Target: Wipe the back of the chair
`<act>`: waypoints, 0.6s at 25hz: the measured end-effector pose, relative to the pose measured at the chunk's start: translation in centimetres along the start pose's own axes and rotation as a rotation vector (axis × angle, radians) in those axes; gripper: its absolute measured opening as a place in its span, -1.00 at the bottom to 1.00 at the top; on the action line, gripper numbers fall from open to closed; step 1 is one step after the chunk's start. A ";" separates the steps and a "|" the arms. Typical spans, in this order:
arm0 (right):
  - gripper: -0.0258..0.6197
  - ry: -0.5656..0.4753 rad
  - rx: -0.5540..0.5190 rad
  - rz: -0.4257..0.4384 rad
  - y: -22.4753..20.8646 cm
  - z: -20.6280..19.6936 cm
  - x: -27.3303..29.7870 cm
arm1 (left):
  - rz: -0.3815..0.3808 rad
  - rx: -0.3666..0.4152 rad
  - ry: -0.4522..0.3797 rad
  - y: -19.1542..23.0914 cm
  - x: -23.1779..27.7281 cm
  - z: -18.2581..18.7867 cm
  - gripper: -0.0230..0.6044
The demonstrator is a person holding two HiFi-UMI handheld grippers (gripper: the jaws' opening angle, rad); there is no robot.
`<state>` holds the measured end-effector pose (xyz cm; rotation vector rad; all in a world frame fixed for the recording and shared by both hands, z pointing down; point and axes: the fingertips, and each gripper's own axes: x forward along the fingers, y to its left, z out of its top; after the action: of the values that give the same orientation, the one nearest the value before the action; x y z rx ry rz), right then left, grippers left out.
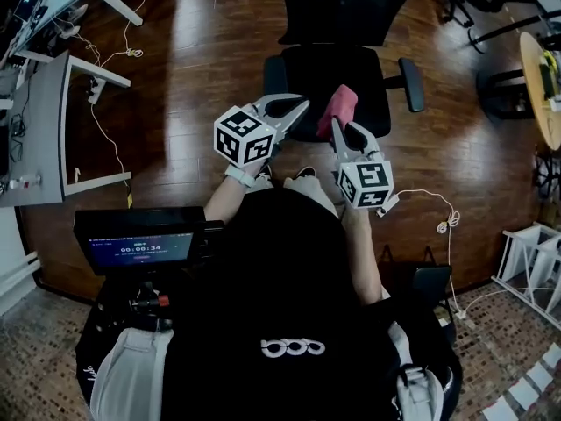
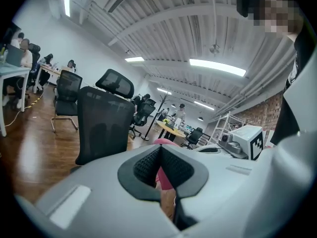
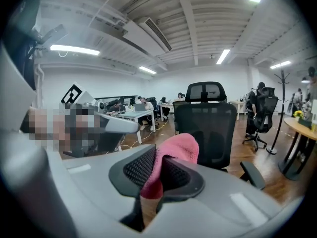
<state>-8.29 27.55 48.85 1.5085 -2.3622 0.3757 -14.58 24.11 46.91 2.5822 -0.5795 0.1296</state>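
Head view: a black mesh office chair [image 1: 337,64] stands on the dark wooden floor [image 1: 193,60] in front of the person, its seat towards them and its backrest [image 1: 351,3] at the far side, near the top edge. The left gripper [image 1: 302,103] is held over the near edge of the seat with its jaws closed and nothing between them. Just beside it, the right gripper [image 1: 337,126] has its jaws clamped on a pink fluffy cloth [image 1: 342,103], which sticks out past the tips over the seat, apart from the backrest. A white desk [image 1: 53,121] stands at the far left.

Left gripper view: the left gripper [image 2: 159,148] has its grey jaws together at the tips, with nothing held. The pink cloth [image 2: 165,177] shows only through the gap behind the black ribbed pads [image 2: 146,165]. The chair [image 2: 104,123] stands upright ahead and to the left, with no contact.

Right gripper view: the right gripper [image 3: 157,153] is closed on the cloth [image 3: 181,148], which is pinched between the pads and bunches up above them. The chair's backrest [image 3: 205,123], topped by a headrest [image 3: 205,91], stands straight ahead beyond the cloth, not touching it.
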 end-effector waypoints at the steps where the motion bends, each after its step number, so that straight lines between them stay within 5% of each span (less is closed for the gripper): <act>1: -0.81 0.004 -0.008 0.004 0.6 -0.1 0.2 | 0.001 -0.002 -0.004 0.1 -0.5 -0.1 -0.96; 15: -0.81 0.028 -0.019 0.013 0.9 -1.4 0.3 | -0.001 -0.023 -0.024 0.1 -0.6 -1.2 -0.96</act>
<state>-9.01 28.22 50.22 1.4713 -2.3483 0.3738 -15.13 24.85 47.86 2.5647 -0.5852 0.0919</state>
